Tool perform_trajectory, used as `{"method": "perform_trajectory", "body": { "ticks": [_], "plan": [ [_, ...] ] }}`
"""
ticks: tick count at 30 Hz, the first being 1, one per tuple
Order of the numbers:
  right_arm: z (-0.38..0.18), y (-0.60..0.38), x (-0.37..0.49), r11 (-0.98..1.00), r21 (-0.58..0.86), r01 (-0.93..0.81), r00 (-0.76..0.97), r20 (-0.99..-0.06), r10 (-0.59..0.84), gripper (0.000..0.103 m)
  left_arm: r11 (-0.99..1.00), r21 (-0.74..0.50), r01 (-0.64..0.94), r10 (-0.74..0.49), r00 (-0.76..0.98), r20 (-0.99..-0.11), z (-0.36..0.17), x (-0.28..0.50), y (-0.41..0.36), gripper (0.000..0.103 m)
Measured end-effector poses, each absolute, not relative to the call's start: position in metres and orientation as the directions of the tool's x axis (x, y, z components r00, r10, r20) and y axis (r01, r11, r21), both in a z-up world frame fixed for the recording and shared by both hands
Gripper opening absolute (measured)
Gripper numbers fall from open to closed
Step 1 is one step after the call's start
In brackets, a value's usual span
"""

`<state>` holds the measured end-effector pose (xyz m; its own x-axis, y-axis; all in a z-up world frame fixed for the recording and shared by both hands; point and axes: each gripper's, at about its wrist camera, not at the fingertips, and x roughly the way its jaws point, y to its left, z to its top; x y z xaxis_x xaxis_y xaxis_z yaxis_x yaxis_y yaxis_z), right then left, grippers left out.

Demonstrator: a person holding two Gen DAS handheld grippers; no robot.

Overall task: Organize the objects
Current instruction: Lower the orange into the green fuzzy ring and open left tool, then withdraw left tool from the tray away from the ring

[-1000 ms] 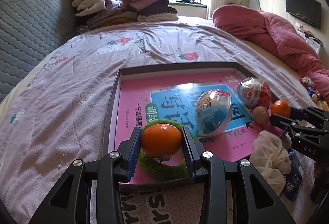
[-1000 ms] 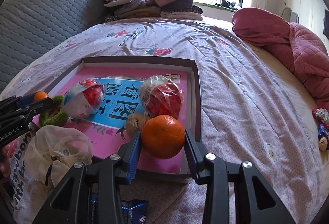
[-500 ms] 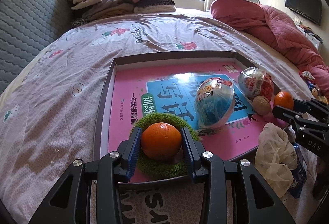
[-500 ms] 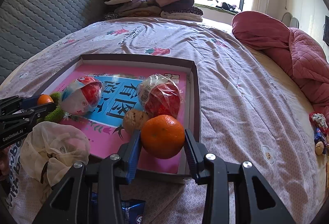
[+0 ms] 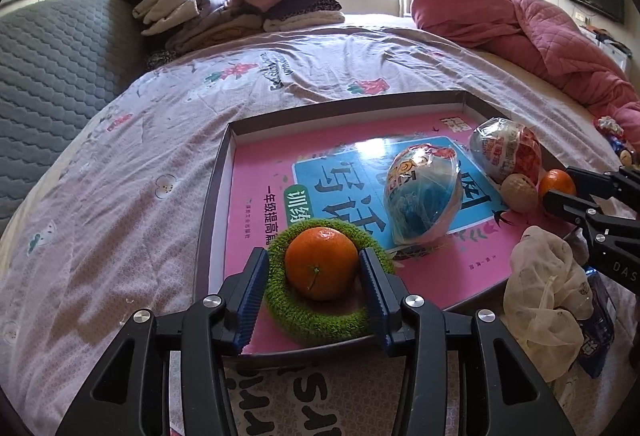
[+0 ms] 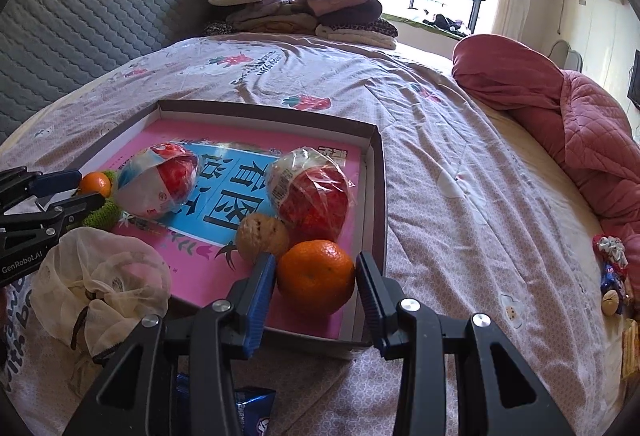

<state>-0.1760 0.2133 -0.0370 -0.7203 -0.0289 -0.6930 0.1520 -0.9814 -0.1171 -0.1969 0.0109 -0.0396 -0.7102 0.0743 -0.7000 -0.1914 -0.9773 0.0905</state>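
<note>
Seen from the left wrist, the left gripper [image 5: 314, 278] tilts down over the near corner of the shallow tray [image 5: 218, 172] on the bed [image 5: 120, 196], its jaws opening; the left orange [image 5: 321, 263] sits between them inside the green fuzzy ring [image 5: 316, 320], with a sliver of gap showing at each pad, so the grip looks released. Farther along the tray lie a blue wrapped egg [image 5: 422, 198], a red wrapped egg [image 5: 506, 150] and a walnut [image 5: 519, 192]. The right gripper [image 5: 560, 188] pokes in from the right edge. Seen from the right wrist, the right gripper [image 6: 316, 278] also slants down at the tray's near right corner, jaws pinching the right orange [image 6: 316, 276], which sits low against the pink book cover [image 6: 200, 256] lining the tray, beside the walnut [image 6: 262, 238]. A mesh pouch [image 6: 100, 276] lies just outside the tray's near edge.
</note>
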Motion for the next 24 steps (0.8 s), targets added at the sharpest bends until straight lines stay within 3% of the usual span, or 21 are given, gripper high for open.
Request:
{"method": "perform_trajectory", "body": {
  "ticks": [6,10,24],
  "plan": [
    [-0.036,0.216,-0.176,-0.982,-0.117,0.146,-0.721,-0.693,-0.025,0.042,-0.978,0.058,-0.2,0.101,-0.698,-0.709,-0.038,-0.197,0.007,0.05],
    [-0.035,0.217,-0.174,-0.983,-0.111,0.146,-0.722,-0.691,-0.029,0.042,-0.98,0.032,-0.196,0.116,-0.693,-0.711,-0.037,-0.199,0.003,0.057],
    [-0.034,0.219,-0.169,-0.986,-0.089,0.139,-0.728,-0.684,-0.041,0.042,-0.981,0.001,-0.195,0.138,-0.696,-0.704,-0.033,-0.197,-0.001,0.059]
  ]
}}
